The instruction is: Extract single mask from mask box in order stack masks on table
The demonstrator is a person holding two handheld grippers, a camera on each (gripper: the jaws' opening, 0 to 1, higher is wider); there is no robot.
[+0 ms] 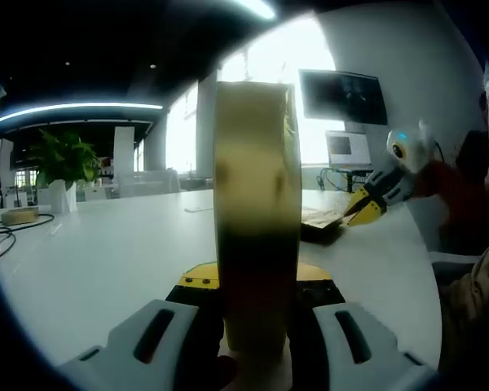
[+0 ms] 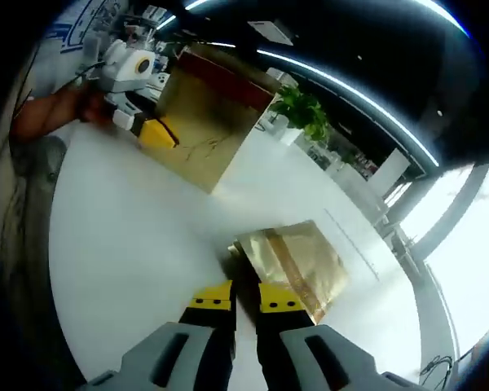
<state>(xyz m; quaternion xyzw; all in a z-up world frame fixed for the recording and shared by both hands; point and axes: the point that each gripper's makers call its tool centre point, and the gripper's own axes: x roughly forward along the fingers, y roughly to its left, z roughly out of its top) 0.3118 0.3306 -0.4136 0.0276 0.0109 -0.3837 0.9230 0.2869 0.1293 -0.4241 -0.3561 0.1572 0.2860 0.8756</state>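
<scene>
Standing edge-on at frame centre, the gold mask box is clamped between the left gripper jaws. The right gripper pinches a gold-wrapped mask lying on the white table.

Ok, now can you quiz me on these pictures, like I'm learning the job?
1. True or false: the left gripper is empty.
2. What is the right gripper pinching? A) a gold packet B) a cable C) a leaf
3. Fill in: the gold box is held above a ____ table.

Key: 1 false, its jaws are clamped on the gold box. 2 A, at the packet's near corner. 3 white.
</scene>
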